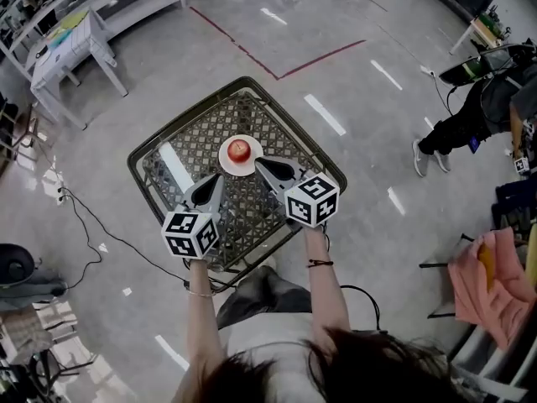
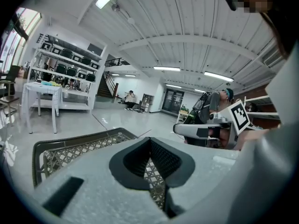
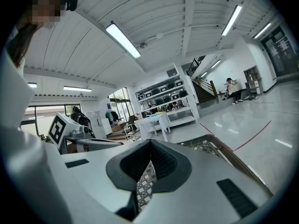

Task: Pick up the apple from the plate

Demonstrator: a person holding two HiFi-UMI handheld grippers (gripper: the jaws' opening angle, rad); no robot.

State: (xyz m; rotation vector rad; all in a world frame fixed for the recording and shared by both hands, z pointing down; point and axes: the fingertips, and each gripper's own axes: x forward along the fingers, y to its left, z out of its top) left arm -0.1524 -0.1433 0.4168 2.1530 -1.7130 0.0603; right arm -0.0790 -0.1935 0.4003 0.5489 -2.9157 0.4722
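A red apple (image 1: pixel 240 149) lies on a small white plate (image 1: pixel 228 164) in the middle of a dark lattice-top table (image 1: pixel 159 143). My left gripper (image 1: pixel 219 178) hovers just short of the plate's near left side, jaws shut and empty. My right gripper (image 1: pixel 257 163) points at the plate's right rim, close to it, also shut with nothing held. In the left gripper view the closed tips (image 2: pixel 150 139) meet over the lattice; the right gripper view shows its tips (image 3: pixel 150 141) meeting the same way. Neither gripper view shows the apple.
A white strip (image 1: pixel 175 168) lies on the table's left part. White tables and shelving (image 1: pixel 71 39) stand at the far left. A person (image 1: pixel 470 112) is at the right, near a chair with pink cloth (image 1: pixel 491 285). A cable (image 1: pixel 88 225) runs over the floor at left.
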